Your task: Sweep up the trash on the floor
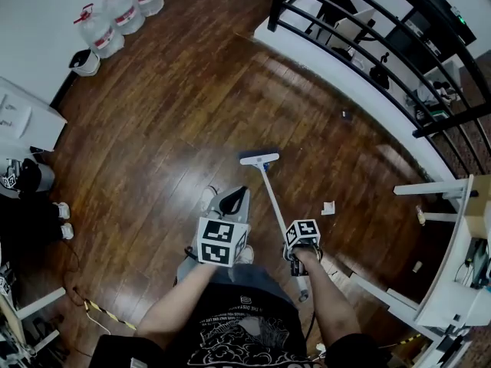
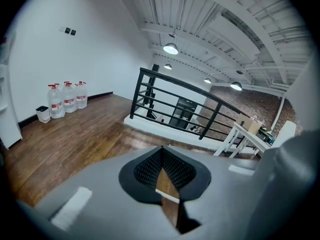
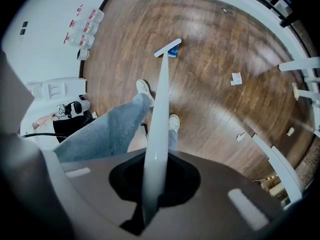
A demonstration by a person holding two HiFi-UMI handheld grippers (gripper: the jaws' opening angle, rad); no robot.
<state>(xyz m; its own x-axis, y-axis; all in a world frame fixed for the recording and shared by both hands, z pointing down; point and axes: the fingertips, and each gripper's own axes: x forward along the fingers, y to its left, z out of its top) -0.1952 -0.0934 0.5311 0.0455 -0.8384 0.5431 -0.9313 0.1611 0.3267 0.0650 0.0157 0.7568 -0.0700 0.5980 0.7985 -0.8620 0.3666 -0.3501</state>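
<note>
My right gripper (image 1: 292,245) (image 3: 152,181) is shut on the white handle (image 3: 161,104) of a broom (image 1: 271,194). The broom's head (image 1: 259,159) (image 3: 167,48) rests on the wooden floor ahead of the person's feet, with a small blue piece (image 3: 174,53) right beside it. A white paper scrap (image 1: 328,208) (image 3: 236,78) lies to the right of the handle. Smaller bits of trash (image 1: 344,115) (image 1: 416,267) lie farther off, toward the railing and by the table legs. My left gripper (image 1: 239,194) (image 2: 161,151) is held level beside the right one, shut with nothing in it.
A black railing (image 1: 368,44) (image 2: 175,96) on a white curb runs along the right. Big water bottles (image 1: 115,10) and a small white bin (image 1: 84,62) stand by the far wall. A white table frame (image 1: 453,228) is at right; a white cabinet (image 1: 19,121), shoes (image 1: 61,221) and a cable (image 1: 100,309) at left.
</note>
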